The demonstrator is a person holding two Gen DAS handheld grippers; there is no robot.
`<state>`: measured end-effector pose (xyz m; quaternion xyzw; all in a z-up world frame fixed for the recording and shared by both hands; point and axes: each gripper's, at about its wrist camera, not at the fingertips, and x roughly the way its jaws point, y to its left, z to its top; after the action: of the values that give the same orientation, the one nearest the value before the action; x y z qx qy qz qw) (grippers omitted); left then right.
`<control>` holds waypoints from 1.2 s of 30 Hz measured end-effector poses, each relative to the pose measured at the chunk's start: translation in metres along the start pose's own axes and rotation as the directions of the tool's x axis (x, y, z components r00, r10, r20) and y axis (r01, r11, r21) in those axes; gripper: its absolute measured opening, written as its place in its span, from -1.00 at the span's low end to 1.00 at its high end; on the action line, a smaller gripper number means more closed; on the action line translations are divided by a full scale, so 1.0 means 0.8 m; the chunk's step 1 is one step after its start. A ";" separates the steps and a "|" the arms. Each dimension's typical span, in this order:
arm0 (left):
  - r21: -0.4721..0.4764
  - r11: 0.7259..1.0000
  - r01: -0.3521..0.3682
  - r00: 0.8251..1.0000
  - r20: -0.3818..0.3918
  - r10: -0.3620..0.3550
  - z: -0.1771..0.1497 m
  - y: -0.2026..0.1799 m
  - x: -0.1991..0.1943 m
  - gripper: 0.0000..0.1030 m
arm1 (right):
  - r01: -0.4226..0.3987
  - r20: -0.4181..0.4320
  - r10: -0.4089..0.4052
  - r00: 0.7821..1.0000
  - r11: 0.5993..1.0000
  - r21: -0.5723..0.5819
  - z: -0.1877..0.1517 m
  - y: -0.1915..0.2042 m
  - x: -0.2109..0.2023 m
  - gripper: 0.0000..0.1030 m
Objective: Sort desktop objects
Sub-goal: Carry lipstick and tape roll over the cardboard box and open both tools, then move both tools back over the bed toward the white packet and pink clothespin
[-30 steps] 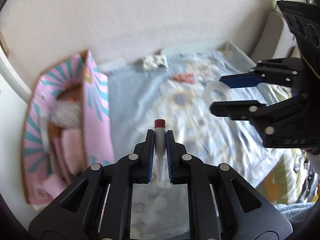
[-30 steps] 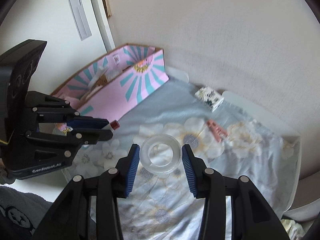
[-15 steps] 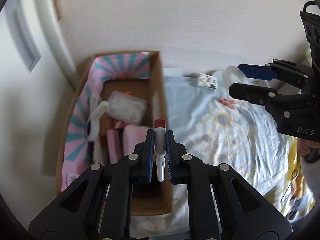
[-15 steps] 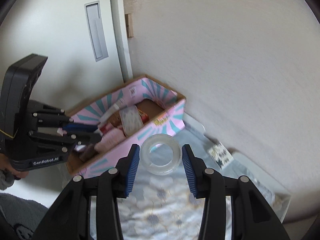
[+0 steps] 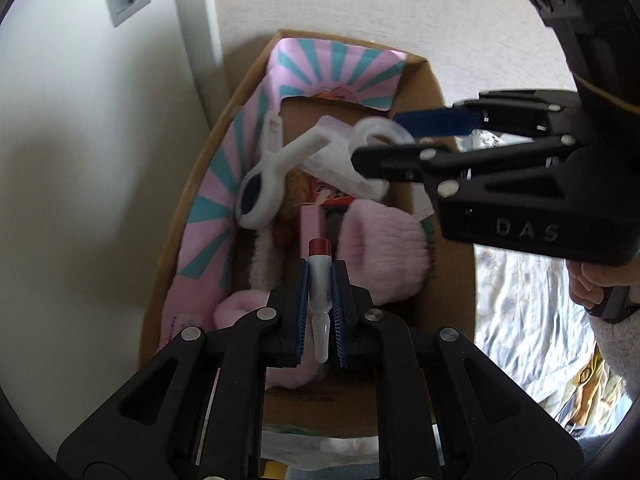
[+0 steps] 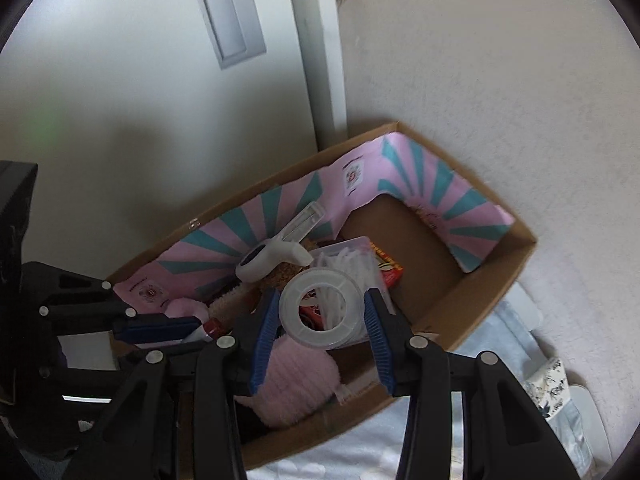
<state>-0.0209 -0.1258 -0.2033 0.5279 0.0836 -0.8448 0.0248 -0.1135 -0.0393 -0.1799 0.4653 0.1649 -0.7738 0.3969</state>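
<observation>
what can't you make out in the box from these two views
- Floor of the cardboard box: right wrist view, mostly covered by the pink fluffy items.
- Red packet: right wrist view, print too small, half under the clear tub.
- Red-capped tube: left wrist view, label hidden by the left gripper fingers.
- Clear tape roll: left wrist view, cut off by the right gripper.
</observation>
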 end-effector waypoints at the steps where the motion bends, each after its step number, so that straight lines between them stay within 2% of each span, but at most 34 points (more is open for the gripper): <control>1: -0.004 1.000 0.005 1.000 0.001 -0.005 0.000 0.003 0.001 -0.81 | -0.003 -0.006 0.003 1.000 1.000 -0.002 0.000 0.001 0.003 -0.22; 6: -0.007 1.000 0.022 1.000 0.009 -0.022 0.005 0.010 0.003 -0.80 | -0.018 -0.016 0.018 1.000 1.000 0.003 0.003 0.001 0.007 -0.22; 7: -0.005 0.999 0.039 0.999 0.020 -0.039 0.006 0.009 -0.001 -0.70 | -0.022 -0.011 0.022 1.000 1.000 0.007 0.004 0.000 0.005 -0.22; 9: -0.004 0.998 0.065 0.997 0.031 -0.065 0.008 0.005 -0.008 0.15 | -0.021 -0.018 0.021 1.000 1.000 0.013 0.006 0.001 0.002 -0.09; 10: -0.005 0.998 0.055 0.998 0.039 -0.055 0.009 0.004 -0.011 0.93 | -0.001 -0.017 0.001 1.000 1.000 0.011 0.006 0.002 0.000 0.09; 11: -0.003 0.999 0.041 0.997 0.058 -0.041 0.010 0.003 -0.016 0.99 | 0.026 -0.012 -0.026 1.000 1.000 0.008 0.005 0.004 -0.004 0.32; 13: 0.009 0.999 0.052 0.995 0.090 -0.052 0.010 0.001 -0.027 0.99 | 0.080 0.021 -0.080 0.997 0.997 0.008 0.001 0.004 -0.016 0.49; 21: -0.016 0.999 0.043 0.995 0.095 -0.041 0.008 0.009 -0.041 0.99 | 0.049 0.065 -0.056 0.996 0.992 0.115 -0.016 -0.015 -0.054 0.50; 26: -0.051 0.998 0.025 0.994 0.105 -0.019 -0.002 0.018 -0.054 0.99 | 0.088 0.042 -0.094 0.995 0.986 0.140 -0.029 -0.013 -0.061 0.50; 36: -0.081 0.997 0.001 0.991 0.135 0.009 -0.031 0.017 -0.096 0.99 | 0.043 0.074 -0.055 0.996 0.988 0.149 -0.055 0.013 -0.084 0.50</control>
<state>0.0369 -0.1382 -0.1468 0.4682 0.1148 -0.8745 0.0534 -0.0630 0.0126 -0.1439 0.4586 0.1030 -0.8110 0.3484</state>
